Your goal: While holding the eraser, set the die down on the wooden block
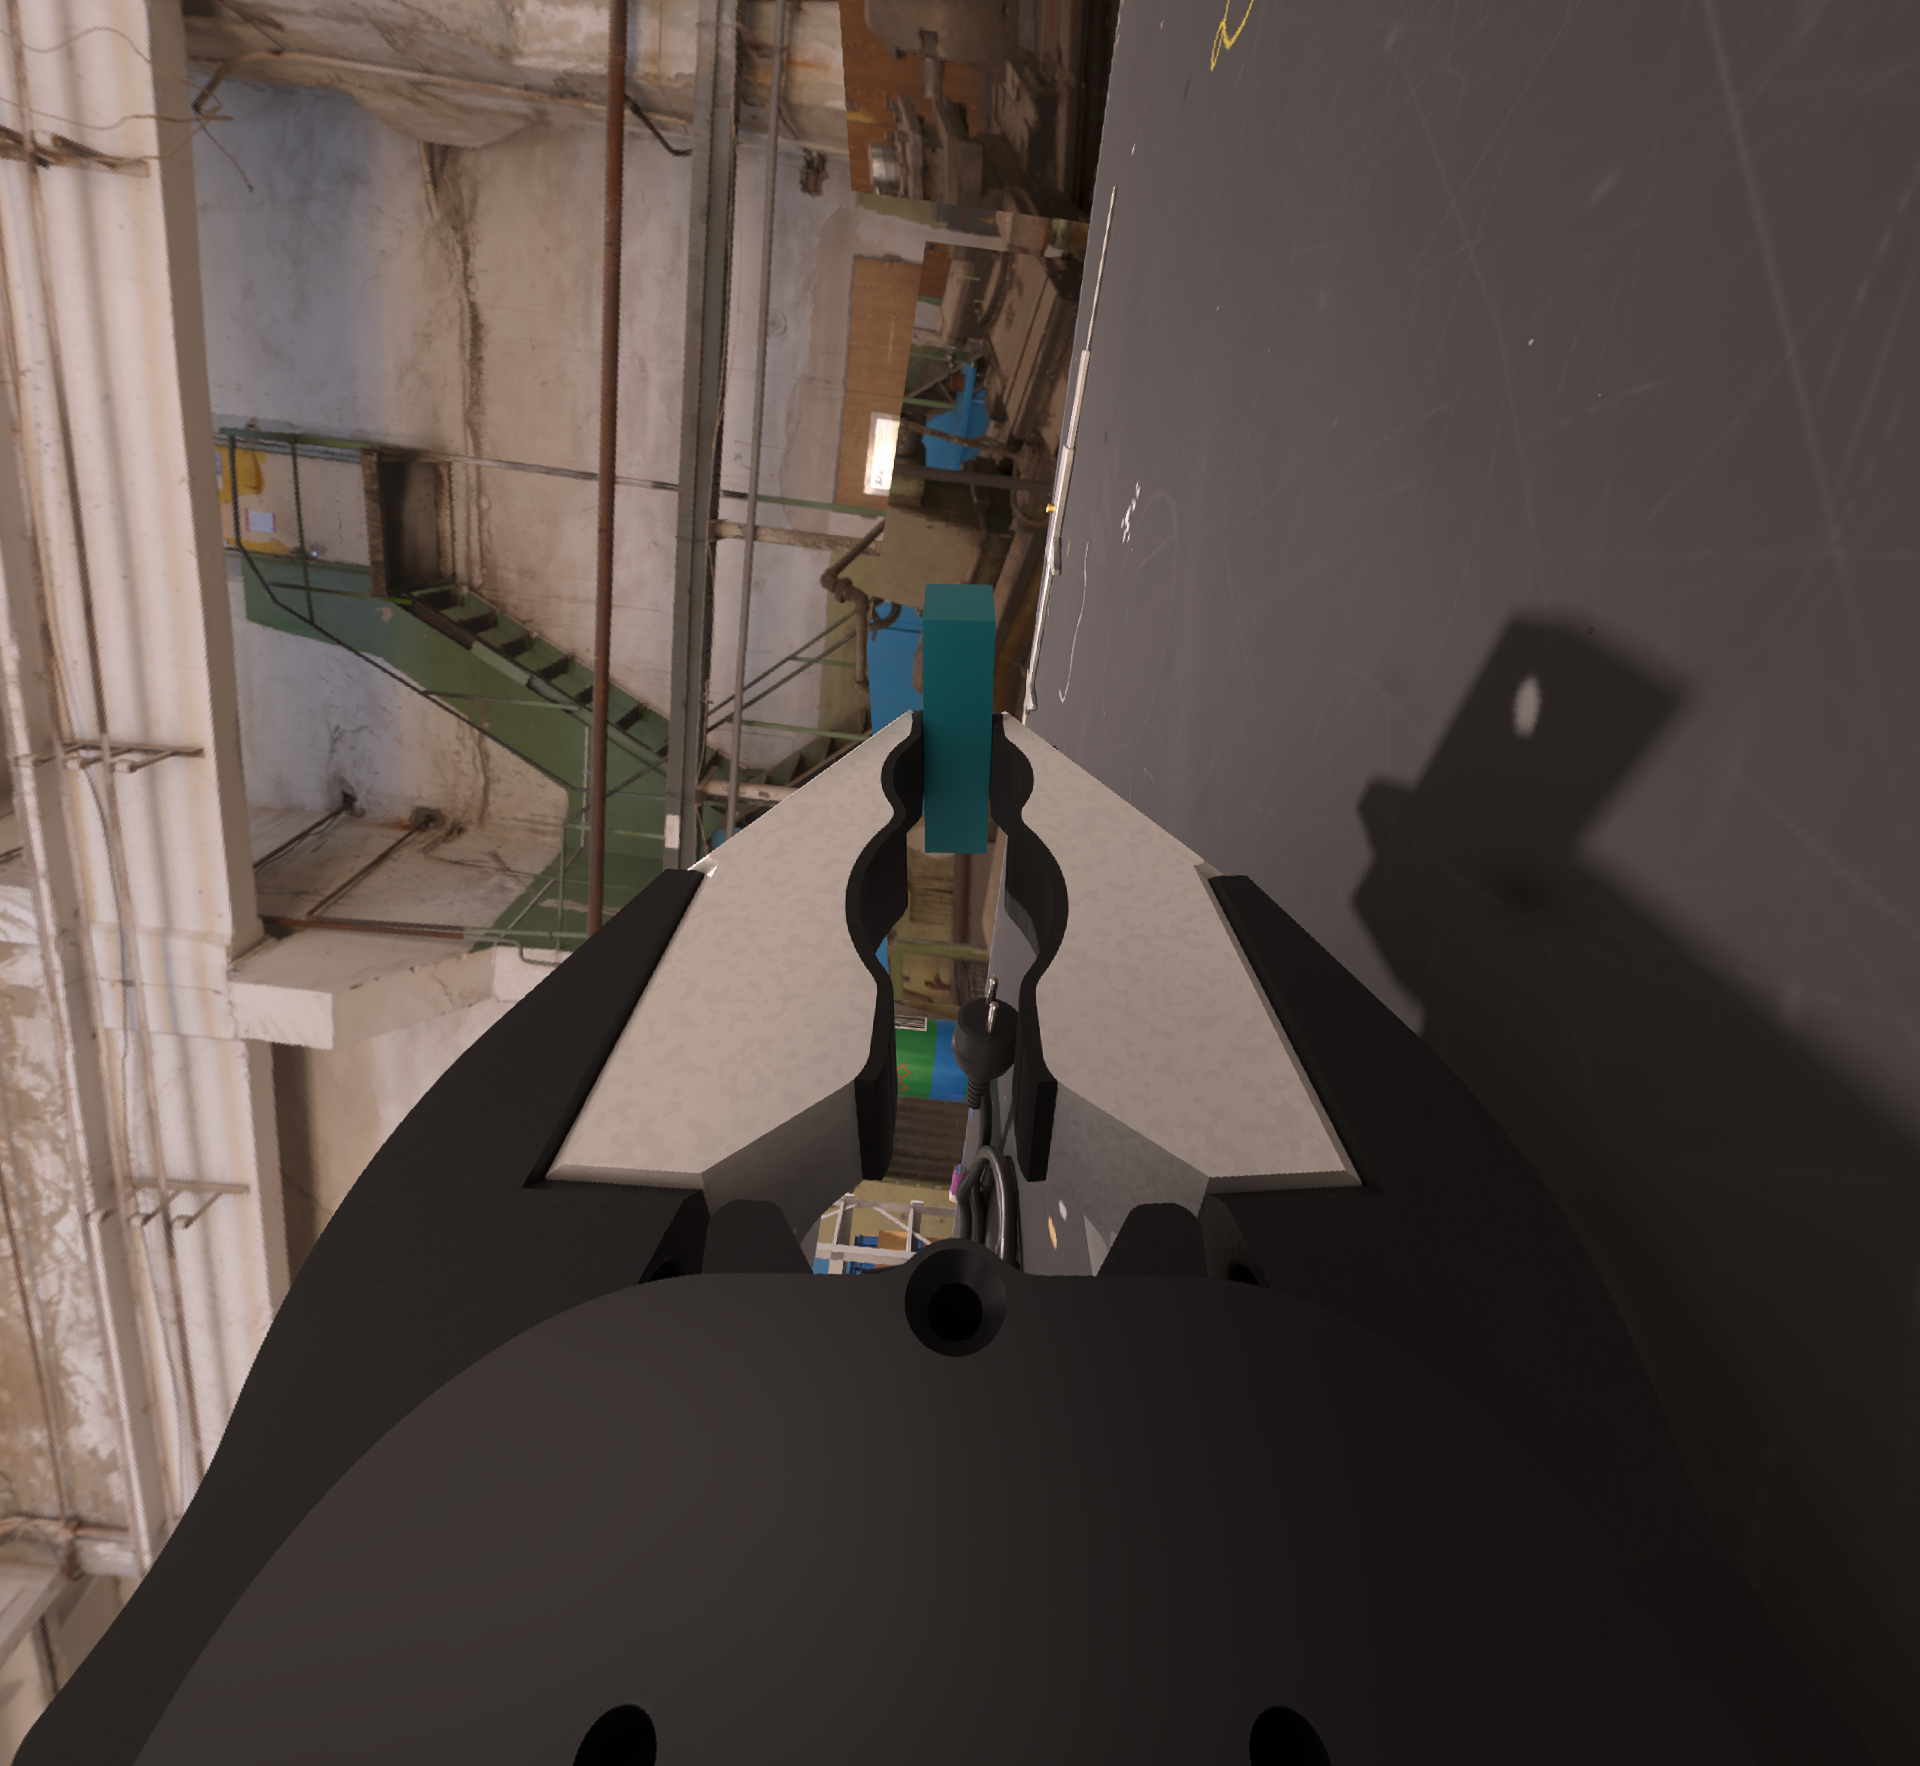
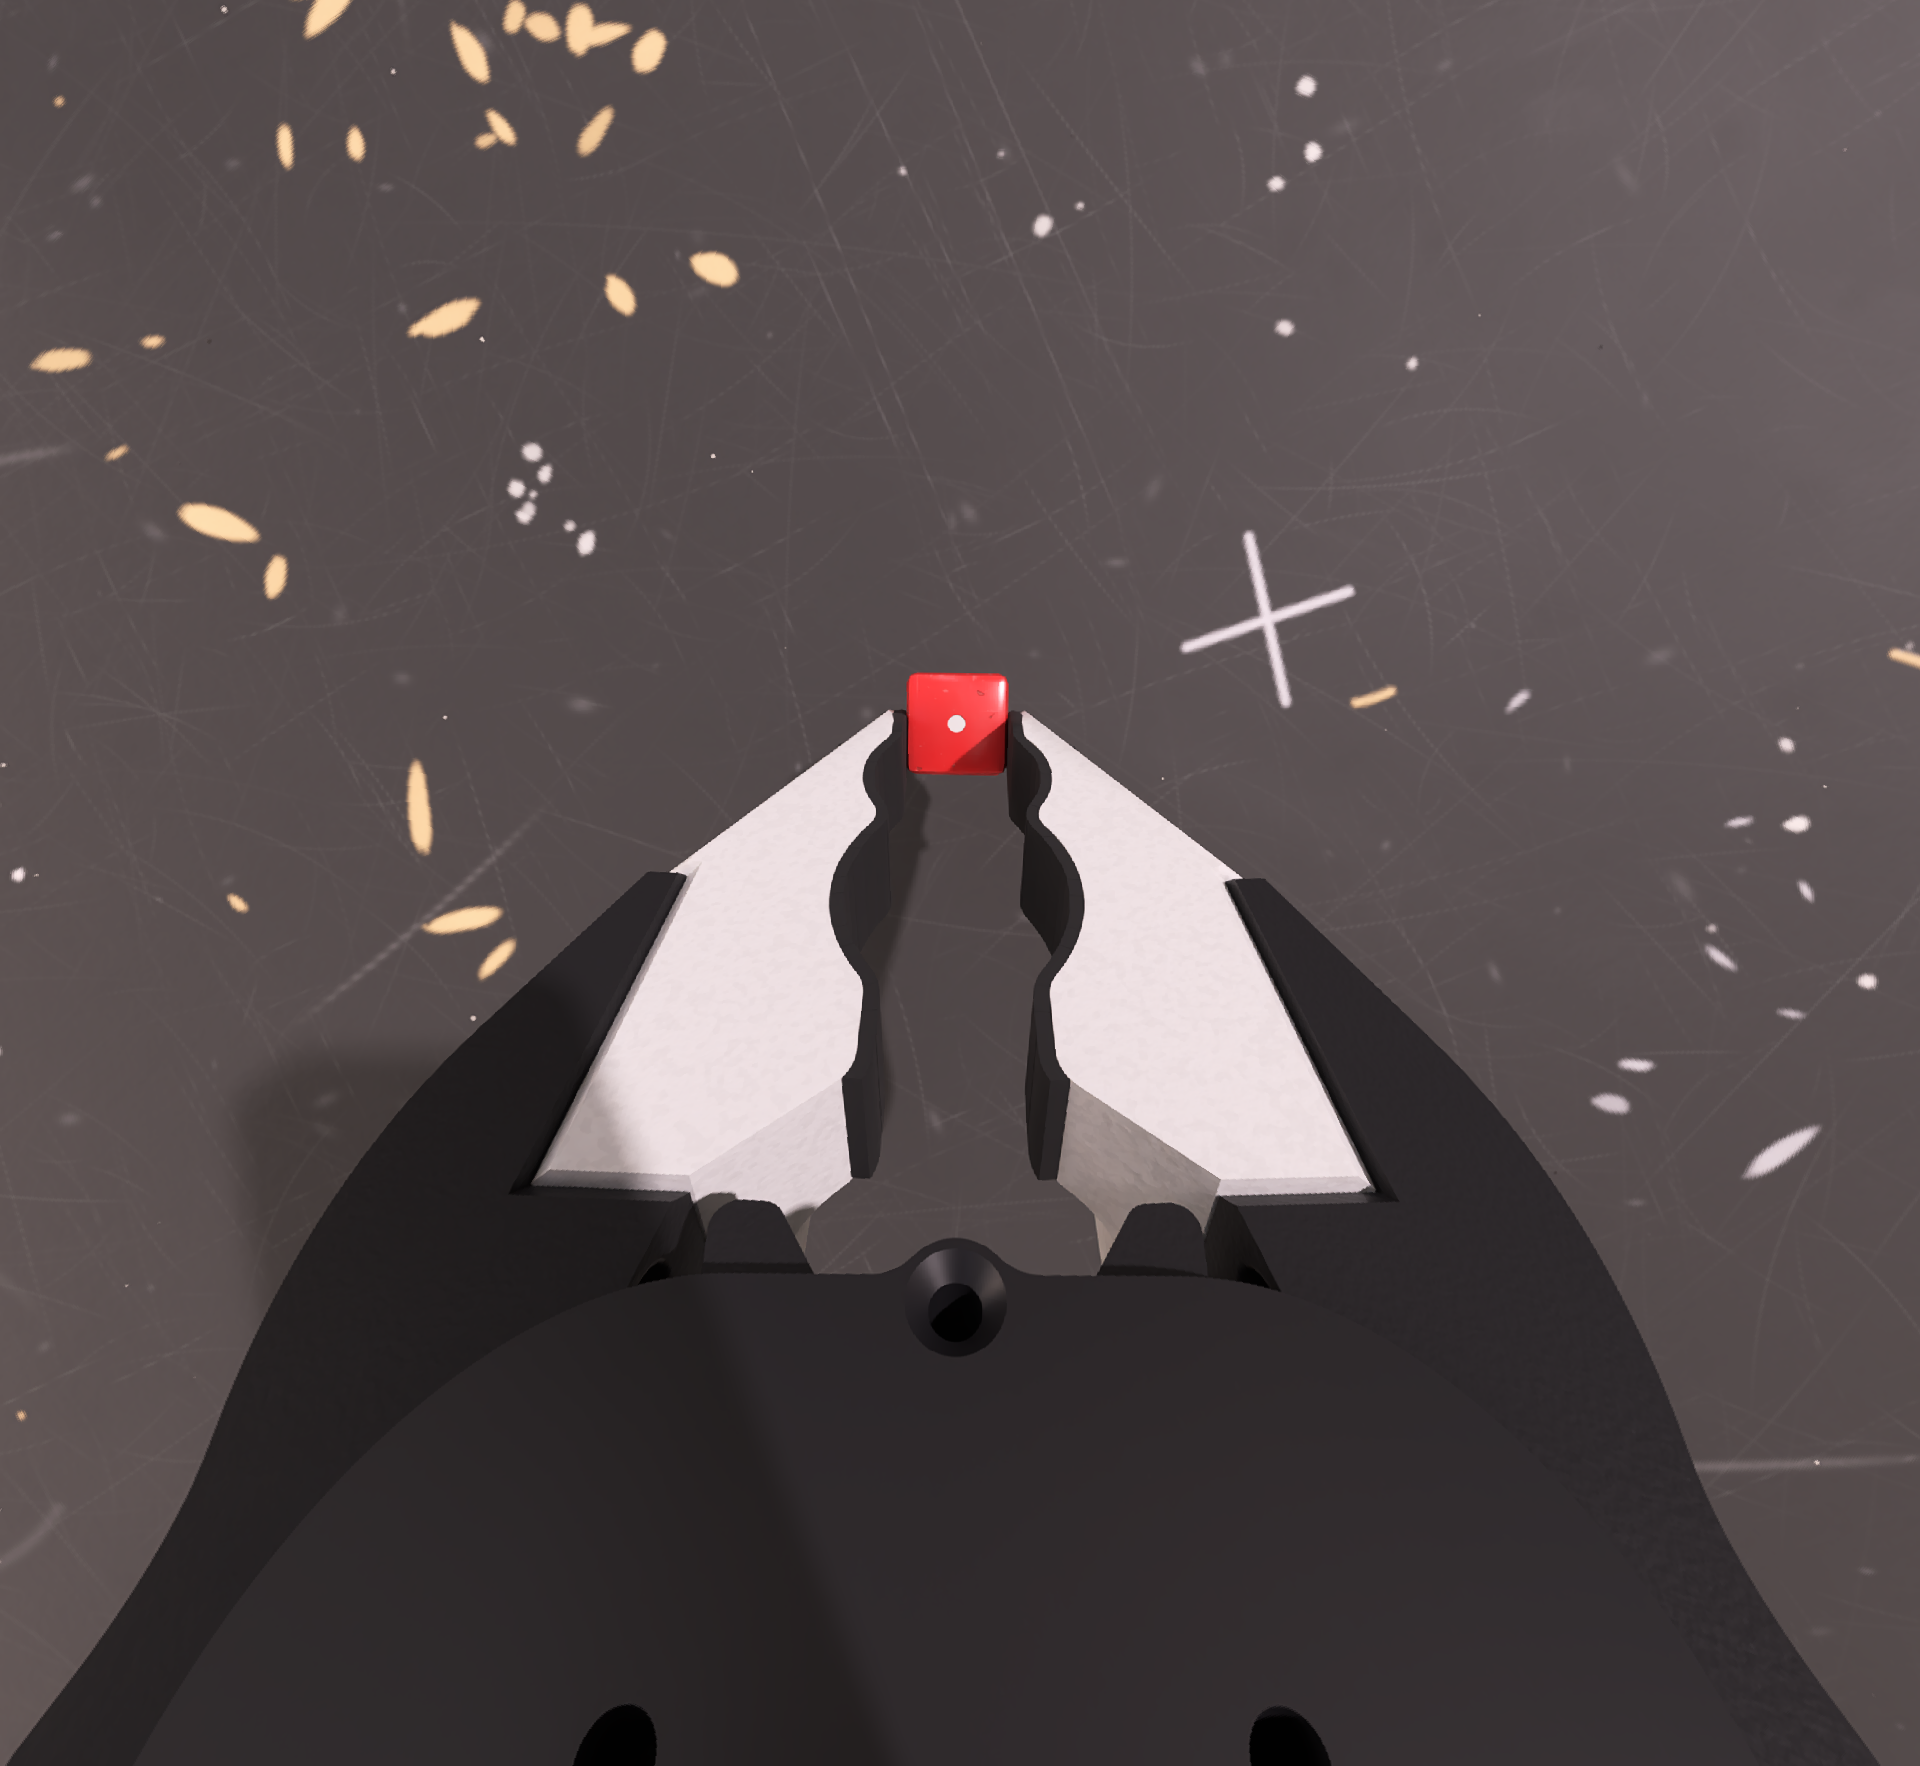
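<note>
In the left wrist view my left gripper (image 1: 957, 729) is shut on a teal eraser (image 1: 957, 677), a flat slab that sticks out past the fingertips. This view is rolled on its side, with the dark table (image 1: 1507, 366) along the right. In the right wrist view my right gripper (image 2: 957, 724) is shut on a small red die (image 2: 956, 722) held at the fingertips, one white pip facing the camera, above the dark table (image 2: 1039, 366). The wooden block is in neither view.
The table surface is dark grey, scratched, with tan and white paint flecks and a white cross mark (image 2: 1268, 617). A black plug and cable (image 1: 982, 1093) lie at the table edge, seen between the left fingers. A gripper's shadow (image 1: 1507, 781) falls on the table.
</note>
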Robot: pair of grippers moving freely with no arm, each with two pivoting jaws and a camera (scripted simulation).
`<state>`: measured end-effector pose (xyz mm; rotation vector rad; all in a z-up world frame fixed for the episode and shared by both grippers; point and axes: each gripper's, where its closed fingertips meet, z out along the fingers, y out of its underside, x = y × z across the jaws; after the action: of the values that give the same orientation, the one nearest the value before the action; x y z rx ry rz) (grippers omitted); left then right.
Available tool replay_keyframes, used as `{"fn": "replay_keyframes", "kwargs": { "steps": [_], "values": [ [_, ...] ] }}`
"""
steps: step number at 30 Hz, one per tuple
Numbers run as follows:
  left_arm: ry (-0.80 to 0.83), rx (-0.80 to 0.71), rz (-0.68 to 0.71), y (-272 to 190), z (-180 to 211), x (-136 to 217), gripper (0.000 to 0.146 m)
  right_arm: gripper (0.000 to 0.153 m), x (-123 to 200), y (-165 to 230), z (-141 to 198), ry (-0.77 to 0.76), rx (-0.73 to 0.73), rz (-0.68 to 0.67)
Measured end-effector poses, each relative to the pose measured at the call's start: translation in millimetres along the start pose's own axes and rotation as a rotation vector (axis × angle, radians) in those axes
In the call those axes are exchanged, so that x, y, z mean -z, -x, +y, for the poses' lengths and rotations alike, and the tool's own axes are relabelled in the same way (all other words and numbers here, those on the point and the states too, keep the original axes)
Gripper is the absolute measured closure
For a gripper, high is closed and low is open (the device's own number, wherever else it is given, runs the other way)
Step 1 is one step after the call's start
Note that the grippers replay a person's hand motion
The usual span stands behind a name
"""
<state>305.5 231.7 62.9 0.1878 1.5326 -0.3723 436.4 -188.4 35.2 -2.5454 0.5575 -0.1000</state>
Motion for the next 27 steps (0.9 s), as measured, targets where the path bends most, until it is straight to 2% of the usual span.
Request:
{"fn": "replay_keyframes", "kwargs": {
  "steps": [9,12,14,17,20,23,27],
  "values": [
    [-0.003,-0.005,0.001,0,-1,0,0.135,0.134,1,4,-3,-0.004,0.015,-0.007],
    [-0.007,-0.016,0.002,-1,-2,-1,0.135,0.134,5,18,-21,-0.038,0.048,-0.029],
    [-0.013,-0.025,0.003,-2,-4,-1,0.135,0.134,9,48,-50,-0.092,0.129,-0.070],
    [-0.022,-0.045,0.002,-3,-6,0,0.135,0.134,5,112,-95,-0.135,0.368,-0.092],
    [-0.033,-0.061,0.001,-4,-8,1,0.135,0.134,-20,182,-128,-0.198,0.588,-0.153],
    [-0.044,-0.072,0.000,-4,-11,1,0.135,0.134,-54,232,-143,-0.192,0.663,-0.207],
    [-0.054,-0.075,0.000,-5,-13,1,0.135,0.134,-80,276,-150,-0.191,0.652,-0.313]
  ]
}}
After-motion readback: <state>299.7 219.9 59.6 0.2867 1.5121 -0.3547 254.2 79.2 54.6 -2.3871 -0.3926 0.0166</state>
